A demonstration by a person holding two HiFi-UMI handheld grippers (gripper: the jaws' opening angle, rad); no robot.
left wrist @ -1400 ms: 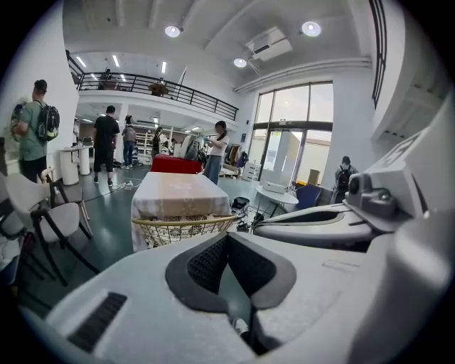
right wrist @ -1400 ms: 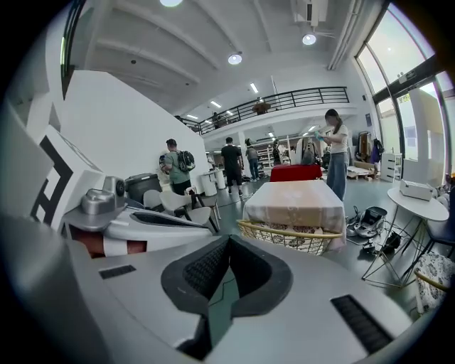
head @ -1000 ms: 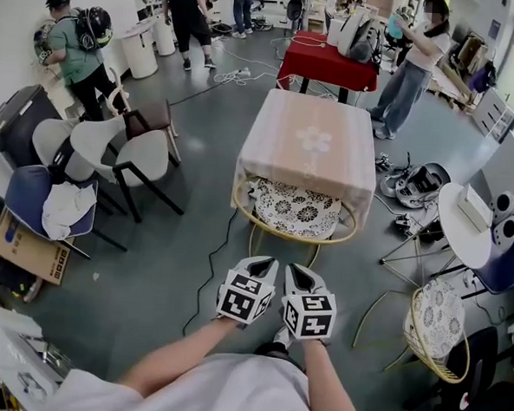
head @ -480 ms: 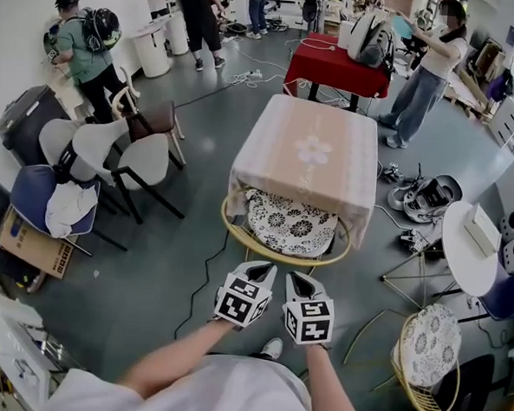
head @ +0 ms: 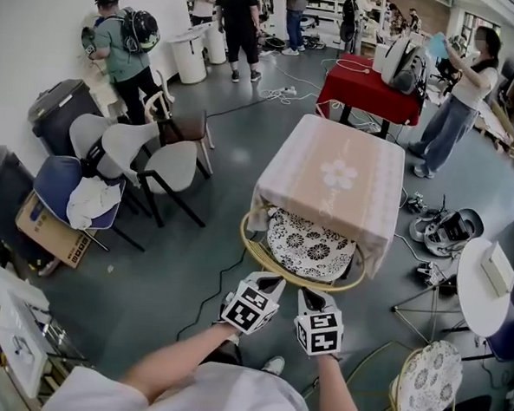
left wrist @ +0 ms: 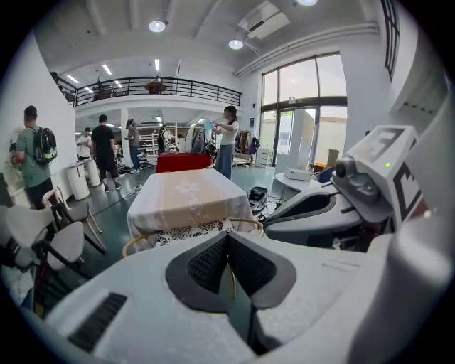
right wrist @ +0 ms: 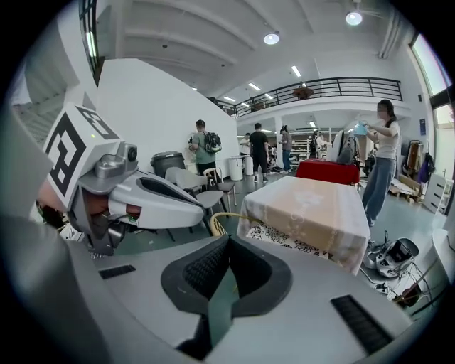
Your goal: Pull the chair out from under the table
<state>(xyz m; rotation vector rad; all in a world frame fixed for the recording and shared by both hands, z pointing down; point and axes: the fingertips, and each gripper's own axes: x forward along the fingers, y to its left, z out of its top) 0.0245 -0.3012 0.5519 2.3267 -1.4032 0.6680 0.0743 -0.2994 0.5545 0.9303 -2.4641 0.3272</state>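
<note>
- The chair (head: 311, 247), tucked under the table (head: 328, 174), looks light, with a stiff hoop frame; its near rim (head: 256, 254) suits pinching.
- Both the left gripper (head: 268, 284) and the right gripper (head: 311, 294) are pressed together, empty.

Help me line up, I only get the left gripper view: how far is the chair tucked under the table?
Observer: In the head view, the chair sits partly under the table; its near edge sticks out toward you.
Operator: Is the right gripper open?
Observer: No, the right gripper is shut in its own view, with nothing in it.
Operator: Any other chairs close?
Observer: A second chair stands to your right, apart from the table.
</note>
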